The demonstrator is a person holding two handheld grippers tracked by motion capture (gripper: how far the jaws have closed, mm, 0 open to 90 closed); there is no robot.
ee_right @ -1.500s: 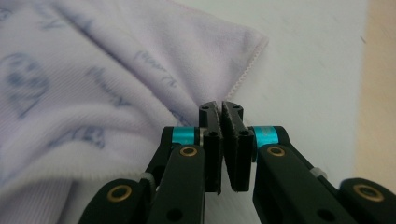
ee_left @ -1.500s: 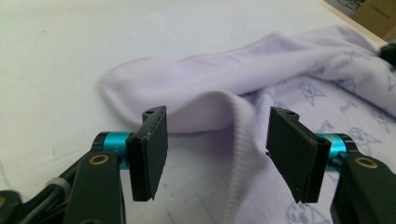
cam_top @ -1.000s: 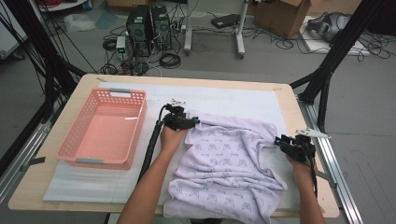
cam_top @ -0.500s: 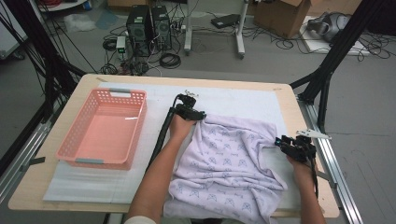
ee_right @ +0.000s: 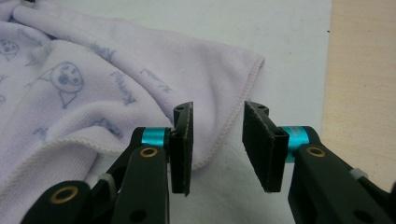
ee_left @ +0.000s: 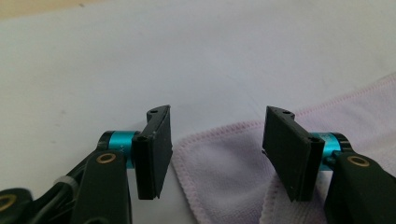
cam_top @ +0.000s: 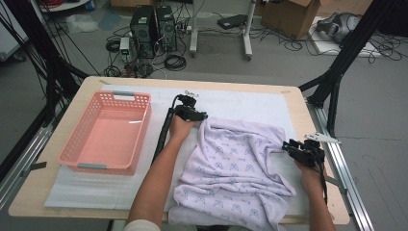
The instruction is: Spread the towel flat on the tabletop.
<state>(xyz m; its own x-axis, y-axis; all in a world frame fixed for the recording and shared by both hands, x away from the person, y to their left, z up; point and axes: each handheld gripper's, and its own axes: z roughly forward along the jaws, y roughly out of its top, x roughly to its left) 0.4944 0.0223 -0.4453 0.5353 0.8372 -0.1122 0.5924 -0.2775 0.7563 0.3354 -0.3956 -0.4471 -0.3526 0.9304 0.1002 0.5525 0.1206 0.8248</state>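
Left tool (ee_left: 217,154) closing, gapped over towel (ee_left: 224,172) corner, high view adds basket (cam_top: 108,130), right tool (ee_right: 217,149) parted, empty

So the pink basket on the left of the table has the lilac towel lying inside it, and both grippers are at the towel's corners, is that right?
Not quite. The pink basket holds nothing; the lilac towel lies spread on the white mat beside it, as the high view shows. The left gripper and right gripper are at its corners.

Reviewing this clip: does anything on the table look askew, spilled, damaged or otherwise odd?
Only the towel stands out: it lies rumpled and skewed on the white mat, its near edge bunched and hanging over the table's front edge. The pink basket sits squarely at the left. Nothing looks spilled or damaged.
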